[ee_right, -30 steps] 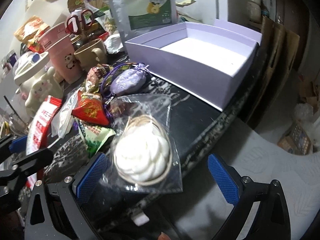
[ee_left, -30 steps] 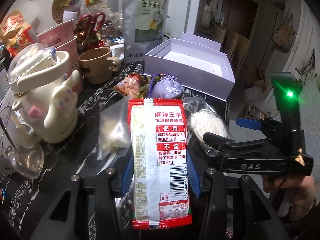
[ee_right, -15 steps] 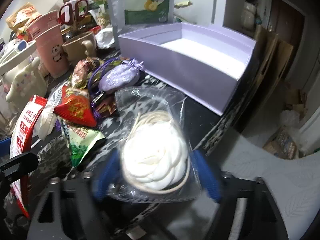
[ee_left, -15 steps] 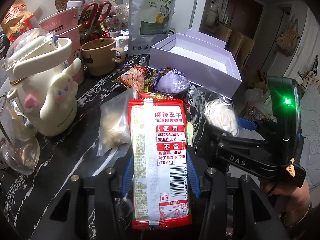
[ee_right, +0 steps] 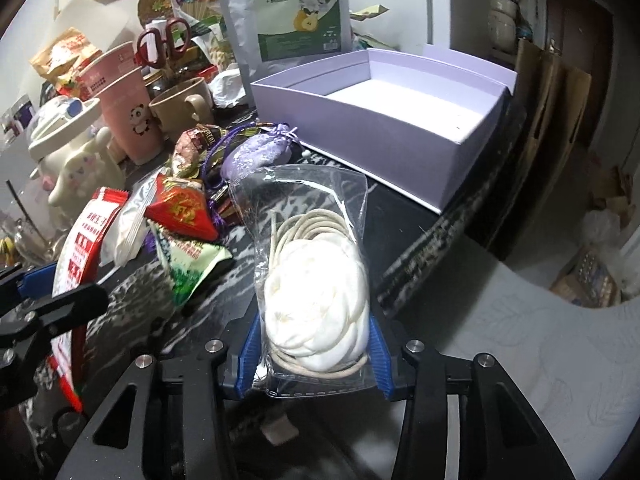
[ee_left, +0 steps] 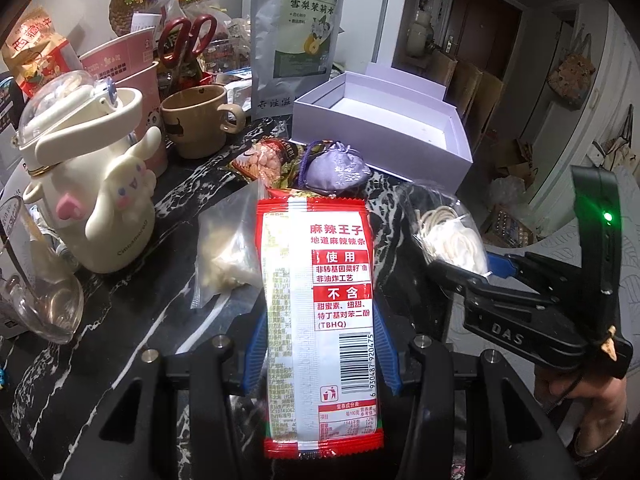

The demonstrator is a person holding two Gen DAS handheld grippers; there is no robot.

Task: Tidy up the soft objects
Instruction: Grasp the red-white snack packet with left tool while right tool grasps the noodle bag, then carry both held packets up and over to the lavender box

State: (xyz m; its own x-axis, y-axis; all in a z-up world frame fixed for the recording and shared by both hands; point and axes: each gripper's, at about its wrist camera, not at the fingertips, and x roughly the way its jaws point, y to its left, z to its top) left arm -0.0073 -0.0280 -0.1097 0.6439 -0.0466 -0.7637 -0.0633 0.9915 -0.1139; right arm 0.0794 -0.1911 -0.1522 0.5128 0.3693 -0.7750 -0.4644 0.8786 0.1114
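My left gripper (ee_left: pixel 320 356) is shut on a long red and white snack packet (ee_left: pixel 320 300) and holds it above the dark marble table (ee_left: pixel 120 344). My right gripper (ee_right: pixel 312 356) is shut on a clear bag with a white soft flower and cord (ee_right: pixel 316 296); the bag also shows in the left wrist view (ee_left: pixel 452 236). An open, empty lilac box (ee_right: pixel 400 120) stands beyond both, also in the left wrist view (ee_left: pixel 384 128). A purple sachet (ee_left: pixel 336 174), a clear bag of white bits (ee_left: pixel 228 252) and small snack packets (ee_right: pixel 184 216) lie between.
A white character kettle (ee_left: pixel 92 196), a brown mug (ee_left: pixel 196 120), pink paper cups (ee_right: pixel 128 108), red scissors (ee_left: pixel 188 40) and a tall silver pouch (ee_right: pixel 288 12) crowd the left and back. A glass (ee_left: pixel 36 292) stands at left. The table edge runs at right (ee_right: pixel 420 252).
My right gripper has closed on the clear bag with the white flower and lifted it off the table. My left gripper kept its hold on the red packet and shifted slightly.
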